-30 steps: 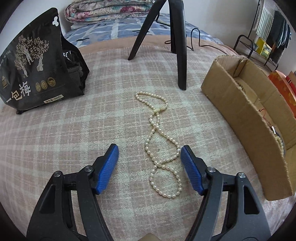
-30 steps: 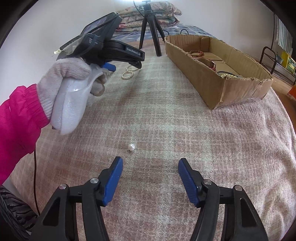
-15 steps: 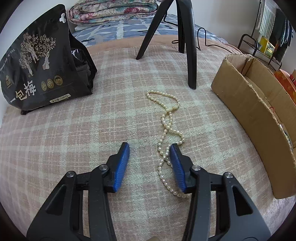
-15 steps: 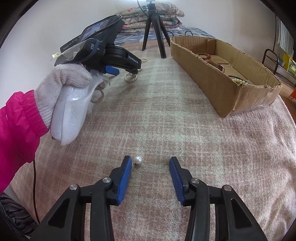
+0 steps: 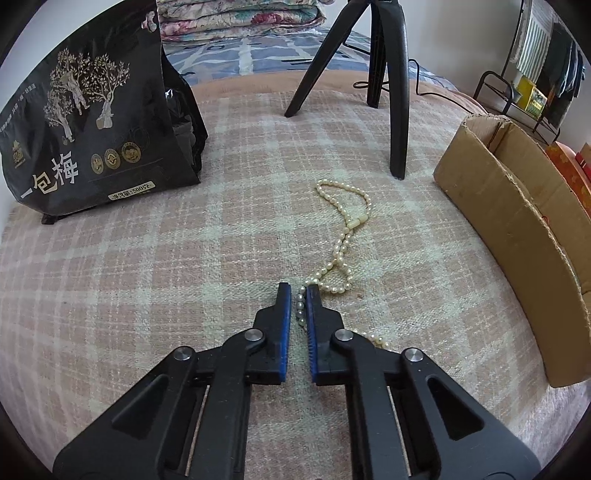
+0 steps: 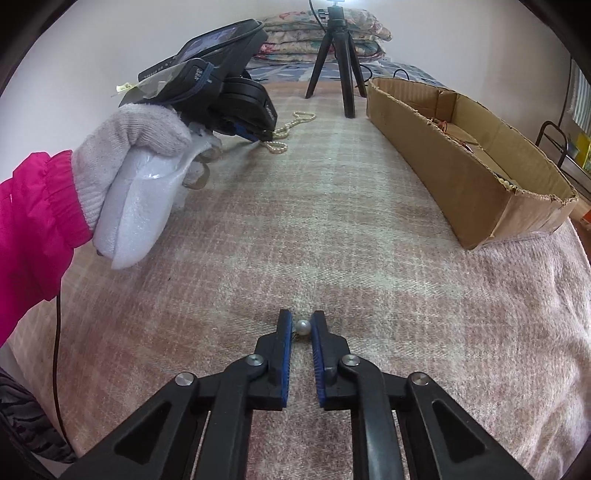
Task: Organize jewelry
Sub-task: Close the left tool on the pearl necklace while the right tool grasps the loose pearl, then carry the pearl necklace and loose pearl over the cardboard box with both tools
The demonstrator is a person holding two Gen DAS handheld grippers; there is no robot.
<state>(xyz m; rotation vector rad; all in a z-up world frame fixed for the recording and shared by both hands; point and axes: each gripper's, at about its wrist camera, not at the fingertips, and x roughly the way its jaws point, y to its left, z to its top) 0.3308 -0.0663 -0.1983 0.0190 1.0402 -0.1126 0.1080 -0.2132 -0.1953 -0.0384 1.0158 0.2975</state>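
Cardboard box (image 6: pixel 476 155) holds jewelry (indistinct); left fingers (image 5: pixel 283 302) pinch necklace (image 5: pixel 341 236), right fingers (image 6: pixel 285 332) pearl (image 6: pixel 303 327).

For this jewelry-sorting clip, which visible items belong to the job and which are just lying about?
Job: pearl necklace, clamped in left gripper; single pearl earring, clamped in right gripper; cardboard box.
Bystanders: black snack bag, tripod, folded quilts, plaid blanket.

We read large white characters "一包梅" on the black snack bag (image 5: pixel 92 125), low on its front, with a small pale label under them showing "500" and characters too fine to make out. We saw white lettering on the phone case (image 6: pixel 207 51) above the gloved hand, but it was unreadable.
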